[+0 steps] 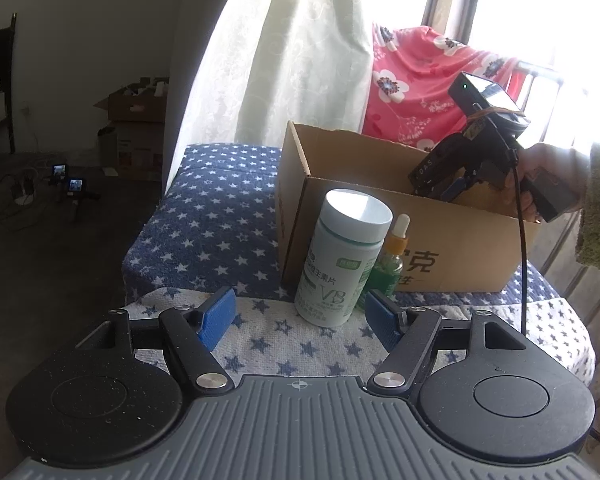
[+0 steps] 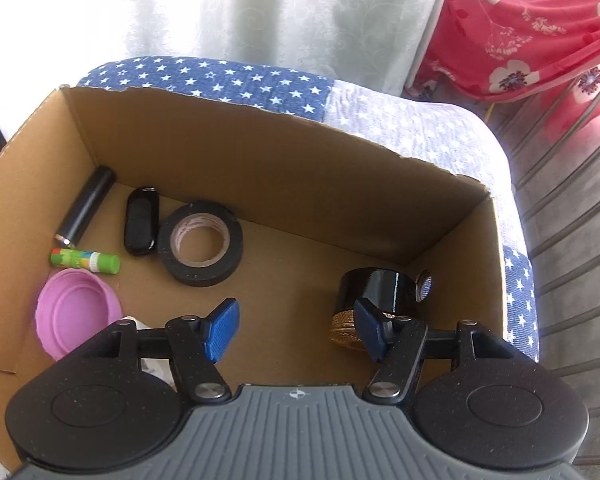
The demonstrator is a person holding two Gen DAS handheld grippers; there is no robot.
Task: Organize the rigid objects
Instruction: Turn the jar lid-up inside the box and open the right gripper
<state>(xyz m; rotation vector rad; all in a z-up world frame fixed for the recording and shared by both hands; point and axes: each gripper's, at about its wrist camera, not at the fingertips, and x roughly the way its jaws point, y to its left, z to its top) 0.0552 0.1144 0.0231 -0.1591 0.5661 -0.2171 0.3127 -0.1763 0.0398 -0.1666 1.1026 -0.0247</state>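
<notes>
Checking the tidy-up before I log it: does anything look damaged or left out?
The cardboard box has a ragged, torn top edge. Outside it, a white pill bottle and a dropper bottle stand upright on the star-patterned cloth, not yet packed.

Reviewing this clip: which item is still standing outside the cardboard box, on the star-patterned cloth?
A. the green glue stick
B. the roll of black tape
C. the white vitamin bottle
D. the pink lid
C: the white vitamin bottle stands on the star-patterned cloth in front of the cardboard box, while the other three lie on the box floor.
</notes>
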